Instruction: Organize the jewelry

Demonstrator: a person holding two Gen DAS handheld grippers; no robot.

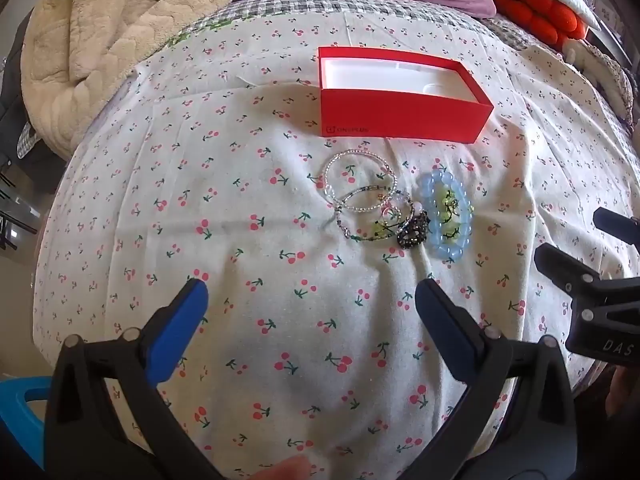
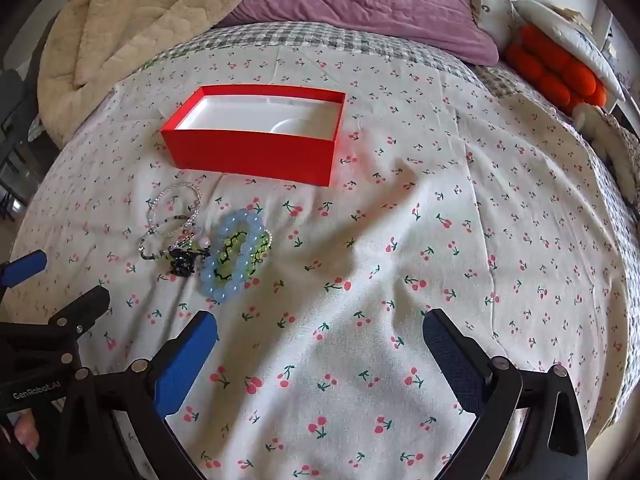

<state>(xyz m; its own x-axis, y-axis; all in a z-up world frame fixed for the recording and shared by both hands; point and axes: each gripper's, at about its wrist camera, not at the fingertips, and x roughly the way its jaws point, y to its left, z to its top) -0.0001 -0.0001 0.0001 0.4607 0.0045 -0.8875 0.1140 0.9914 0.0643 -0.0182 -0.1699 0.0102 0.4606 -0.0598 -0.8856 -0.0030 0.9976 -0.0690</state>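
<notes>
A small heap of jewelry lies on the cherry-print cloth: a light blue bead bracelet (image 1: 448, 212) (image 2: 234, 256) with a green-yellow bracelet inside it, clear and silver bead bracelets (image 1: 358, 180) (image 2: 174, 210), and a dark beaded piece (image 1: 412, 234) (image 2: 182, 263). An open red box (image 1: 400, 110) (image 2: 252, 156) with a white, empty inside stands just beyond. My left gripper (image 1: 310, 294) is open and empty, short of the heap. My right gripper (image 2: 320, 328) is open and empty, to the right of the heap; it also shows in the left wrist view (image 1: 576, 240).
The cloth (image 2: 440, 240) covers a bed. A beige blanket (image 1: 104, 40) lies at the back left, a purple pillow (image 2: 380, 4) at the back, an orange plush (image 2: 556, 68) at the back right. A blue object (image 1: 20, 412) sits low at the left.
</notes>
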